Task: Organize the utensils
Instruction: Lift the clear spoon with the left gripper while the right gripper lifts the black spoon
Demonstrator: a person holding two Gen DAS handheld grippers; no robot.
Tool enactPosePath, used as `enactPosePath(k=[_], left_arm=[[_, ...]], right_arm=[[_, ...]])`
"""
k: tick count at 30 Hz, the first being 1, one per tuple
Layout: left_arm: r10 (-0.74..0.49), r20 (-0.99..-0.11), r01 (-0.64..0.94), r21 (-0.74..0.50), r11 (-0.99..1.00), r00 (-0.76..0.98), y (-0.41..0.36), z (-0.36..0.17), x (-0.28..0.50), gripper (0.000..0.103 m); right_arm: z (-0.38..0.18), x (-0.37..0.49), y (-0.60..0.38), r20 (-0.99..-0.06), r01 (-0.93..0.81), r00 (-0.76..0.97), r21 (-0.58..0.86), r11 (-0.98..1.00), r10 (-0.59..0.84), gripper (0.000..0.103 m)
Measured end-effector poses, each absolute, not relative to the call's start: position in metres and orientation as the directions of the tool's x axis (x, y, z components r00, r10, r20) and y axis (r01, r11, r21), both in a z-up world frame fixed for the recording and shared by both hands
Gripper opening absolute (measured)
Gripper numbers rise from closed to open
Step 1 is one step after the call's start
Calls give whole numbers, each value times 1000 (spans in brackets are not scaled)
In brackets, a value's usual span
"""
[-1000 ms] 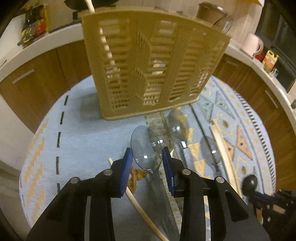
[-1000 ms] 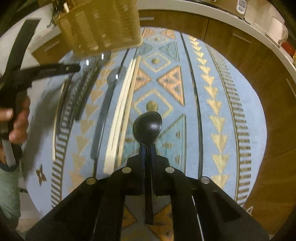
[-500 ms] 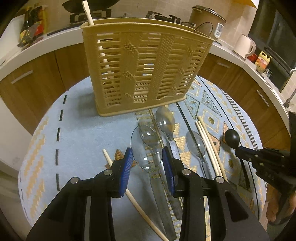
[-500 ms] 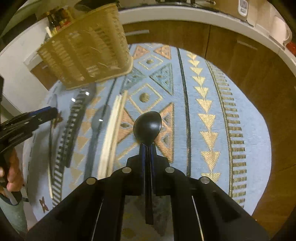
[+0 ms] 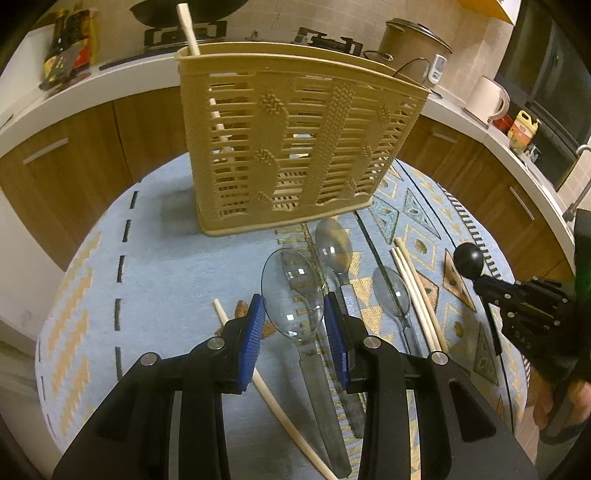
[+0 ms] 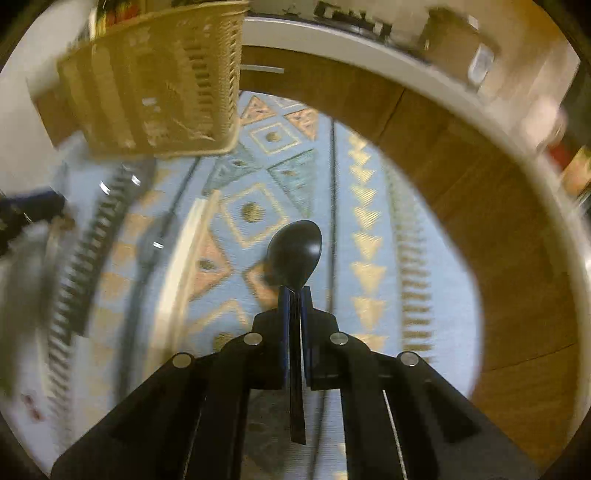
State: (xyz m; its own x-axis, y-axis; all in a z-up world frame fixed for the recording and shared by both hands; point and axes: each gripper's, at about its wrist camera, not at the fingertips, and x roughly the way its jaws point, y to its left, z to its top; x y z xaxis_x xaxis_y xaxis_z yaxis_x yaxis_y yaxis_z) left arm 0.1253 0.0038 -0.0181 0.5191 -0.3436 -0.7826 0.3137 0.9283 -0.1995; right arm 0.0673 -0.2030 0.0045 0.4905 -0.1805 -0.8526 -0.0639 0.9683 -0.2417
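Left gripper (image 5: 294,320): held low over the tabletop and aimed toward 12 o'clock at the basket; its blue pads (image 5: 253,338) are spread, with the bowl of the clear spoon seen between them. Whether the pads touch the spoon cannot be told.
Clear spoon (image 5: 292,295): laid on the cloth, bowl toward 12 o'clock, handle run back toward 6 o'clock under the gripper.
Right gripper (image 6: 294,295): raised above the cloth and pointed forward; its fingers are pressed together on the handle of the black spoon. In the left view it is seen at 3 o'clock, held by a hand (image 5: 563,402) at the edge.
Black spoon (image 6: 294,253): pinched by the neck, bowl stuck out ahead of the fingertips, handle end passed back between the fingers.
Basket (image 5: 295,136): stood upright at 12 o'clock on the cloth; one pale stick (image 5: 188,27) is stood in its left compartment. In the right view it is seen, blurred, at 11 o'clock.
Other spoons: a grey one (image 5: 333,246) and a smaller clear one (image 5: 391,291) are laid just right of the clear spoon.
Chopsticks: a bundle (image 5: 415,288) is laid at 3 o'clock of the spoons; a single one (image 5: 266,386) is laid slanted under the left finger.
Cloth (image 5: 162,266): blue, patterned, spread over the round tabletop.
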Motion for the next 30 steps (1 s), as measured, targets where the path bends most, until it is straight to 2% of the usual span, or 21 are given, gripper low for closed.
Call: enactPosePath(k=[2,4,7,10,12,14,22,30], left_arm=[[-345,-782,313,-202,928,519,6,-18,126,31],[-346,-781,314,-202,928,520,8,-18,125,31],[-345,-779,314,-201,928,524,10,-17,124,31],[-342,-778,311,-198,930,527,14,-16,124,31],[-342,-777,310,-198,930,529,15,-15,123,31],[-344,-776,311,-200,929,529,15,-14,123,31],[-342,-779,326,-187,927,526,8,-13,120,31],[-338,-774,329,-177,928,535,6,-7,119,31]], right_arm=[[0,67,-194,-841,-90,492,-306,948,-225,5],[-3,65,-187,-844,-126,492,-310,942,-212,5],[2,63,-190,-885,-153,461,-152,976,-66,9],[8,60,-205,-897,-134,440,-7,991,53,22],[8,61,-216,-898,-111,426,66,992,107,37],[10,60,-226,-893,-94,424,122,988,150,44],[-4,81,-233,-908,-74,392,130,989,149,44],[-16,113,-212,-949,-86,312,19,996,45,44]])
